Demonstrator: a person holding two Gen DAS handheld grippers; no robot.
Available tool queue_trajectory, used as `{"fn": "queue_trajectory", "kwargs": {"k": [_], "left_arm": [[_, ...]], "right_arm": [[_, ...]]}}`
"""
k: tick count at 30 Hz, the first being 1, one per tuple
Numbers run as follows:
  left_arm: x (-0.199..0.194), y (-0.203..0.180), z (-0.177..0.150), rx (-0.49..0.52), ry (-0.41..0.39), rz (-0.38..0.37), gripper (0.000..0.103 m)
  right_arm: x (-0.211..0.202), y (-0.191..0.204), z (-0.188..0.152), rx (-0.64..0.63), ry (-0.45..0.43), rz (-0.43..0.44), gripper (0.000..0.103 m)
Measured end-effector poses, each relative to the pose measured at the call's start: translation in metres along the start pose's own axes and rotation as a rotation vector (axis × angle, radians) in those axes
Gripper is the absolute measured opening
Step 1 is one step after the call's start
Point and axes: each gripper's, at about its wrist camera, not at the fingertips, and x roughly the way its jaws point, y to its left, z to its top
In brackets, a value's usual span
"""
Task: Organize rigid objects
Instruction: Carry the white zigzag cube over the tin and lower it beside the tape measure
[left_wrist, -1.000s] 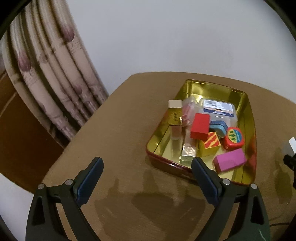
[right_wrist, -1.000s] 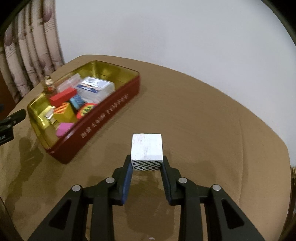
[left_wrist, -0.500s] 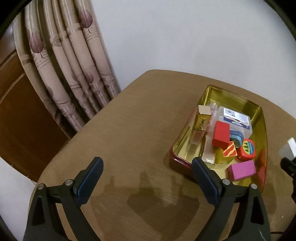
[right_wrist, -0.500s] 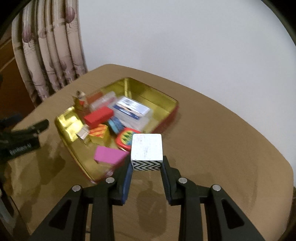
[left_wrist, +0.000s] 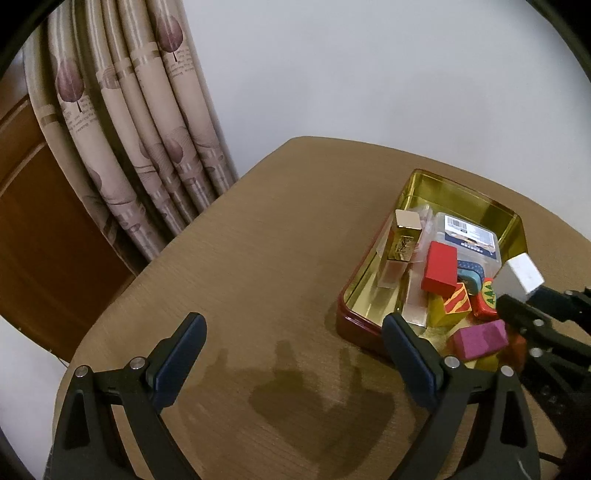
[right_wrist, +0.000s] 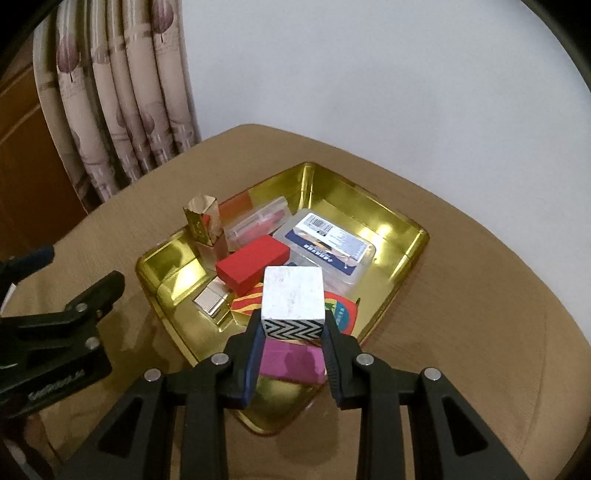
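My right gripper is shut on a white cube with a black zigzag side, and holds it above the near part of a gold tin with red outer walls. Inside the tin lie a red block, a pink block, a striped yellow block, a clear plastic case and a gold bottle. My left gripper stands open over bare tabletop, left of the tin. The cube and right gripper show at that view's right edge.
The round wooden table stands against a white wall. A patterned curtain and a brown wooden door lie beyond its left edge. The left gripper appears at the left of the right wrist view.
My right gripper has carried the cube leftward from over bare table to above the tin. The left gripper drifted away from the tin to the left, then kept still.
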Motion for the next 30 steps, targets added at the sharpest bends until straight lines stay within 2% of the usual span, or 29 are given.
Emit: {"fn": "queue_trajectory", "kwargs": {"k": [7,19,30], "left_arm": [[-0.001,0.005,0.002,-0.02,0.002,-0.014,0.095],[0.001,0.003,0.003,-0.032,0.003,-0.014,0.095],[0.002,-0.002,0.0,-0.026,0.007,-0.01,0.095]], "right_arm": [[0.021,0.007,0.002,0.018,0.032,-0.018,0.03],[0.055,-0.003,0.003,0.058,0.1,-0.054,0.03],[0.07,-0.01,0.013,0.06,0.09,-0.091,0.03]]}}
